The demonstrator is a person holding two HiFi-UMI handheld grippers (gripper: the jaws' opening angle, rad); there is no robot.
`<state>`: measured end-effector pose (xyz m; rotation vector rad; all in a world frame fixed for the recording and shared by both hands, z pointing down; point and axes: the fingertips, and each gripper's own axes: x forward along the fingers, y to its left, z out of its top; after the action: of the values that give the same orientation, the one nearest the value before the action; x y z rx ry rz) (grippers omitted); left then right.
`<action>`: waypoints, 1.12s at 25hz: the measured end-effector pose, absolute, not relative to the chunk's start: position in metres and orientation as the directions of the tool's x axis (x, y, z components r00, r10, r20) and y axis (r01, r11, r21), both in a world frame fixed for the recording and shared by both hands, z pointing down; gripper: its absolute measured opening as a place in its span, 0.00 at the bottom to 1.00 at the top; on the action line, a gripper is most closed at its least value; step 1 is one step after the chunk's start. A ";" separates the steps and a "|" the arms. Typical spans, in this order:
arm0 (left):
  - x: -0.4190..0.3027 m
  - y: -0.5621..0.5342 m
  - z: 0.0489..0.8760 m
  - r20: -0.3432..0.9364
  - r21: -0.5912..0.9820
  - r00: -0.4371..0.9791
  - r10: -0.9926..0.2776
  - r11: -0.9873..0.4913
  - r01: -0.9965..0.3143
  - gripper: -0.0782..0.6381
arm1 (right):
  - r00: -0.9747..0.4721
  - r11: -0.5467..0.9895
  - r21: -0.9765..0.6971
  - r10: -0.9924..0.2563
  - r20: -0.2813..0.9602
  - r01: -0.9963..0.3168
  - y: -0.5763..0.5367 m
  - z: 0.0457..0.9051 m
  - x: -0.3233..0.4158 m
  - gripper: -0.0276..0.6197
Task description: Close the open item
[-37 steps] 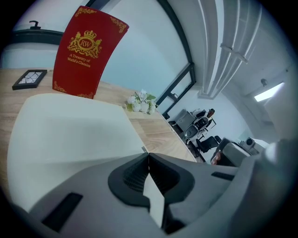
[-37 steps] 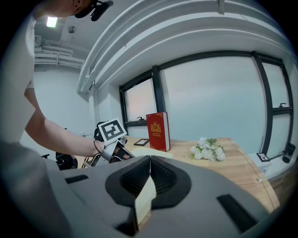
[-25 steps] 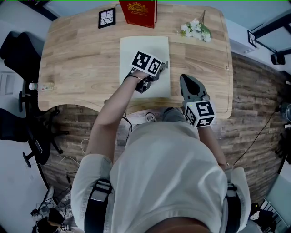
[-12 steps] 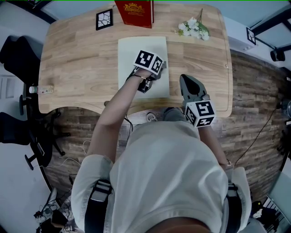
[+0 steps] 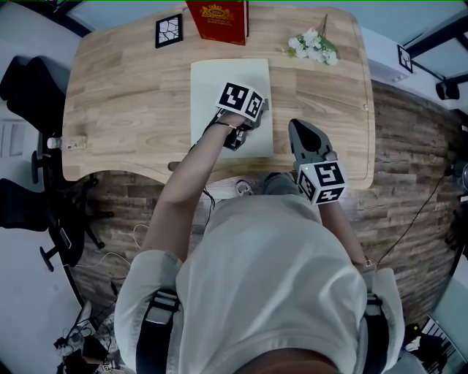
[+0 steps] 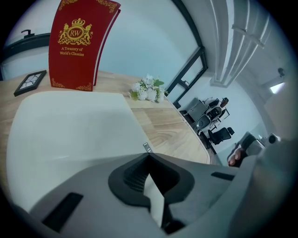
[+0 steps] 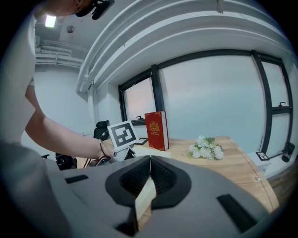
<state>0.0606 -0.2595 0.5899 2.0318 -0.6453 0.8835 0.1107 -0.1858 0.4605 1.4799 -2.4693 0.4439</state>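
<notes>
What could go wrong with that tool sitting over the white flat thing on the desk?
1. The left gripper has its jaws shut with nothing between them, so it can probably only push. The white flat thing might skid on the smooth desk.
2. The red book stands upright just beyond it. A slide that way could knock it over.
</notes>
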 end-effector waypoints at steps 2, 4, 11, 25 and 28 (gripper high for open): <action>0.061 -0.259 0.589 0.773 0.464 0.620 -0.136 -0.545 -0.698 0.14 | -0.465 0.445 -0.140 -0.816 0.344 -0.885 -0.186 0.460 0.111 0.07; 0.061 -0.259 0.588 0.771 0.457 0.619 -0.150 -0.546 -0.702 0.14 | -0.466 0.446 -0.140 -0.816 0.343 -0.884 -0.185 0.460 0.110 0.07; 0.057 -0.251 0.580 0.753 0.449 0.634 -0.177 -0.565 -0.692 0.14 | -0.471 0.450 -0.141 -0.816 0.335 -0.882 -0.184 0.459 0.107 0.07; 0.032 -0.223 0.562 0.672 0.533 0.686 -0.280 -0.459 -0.710 0.14 | -0.498 0.479 -0.143 -0.804 0.324 -0.866 -0.174 0.458 0.092 0.07; 0.023 -0.215 0.559 0.660 0.540 0.682 -0.316 -0.432 -0.722 0.14 | -0.507 0.488 -0.145 -0.799 0.322 -0.861 -0.171 0.457 0.087 0.07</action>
<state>0.0233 -0.2152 0.5591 2.0289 -0.7990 0.5955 0.0866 -0.1713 0.4573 1.4281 -2.5213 0.4262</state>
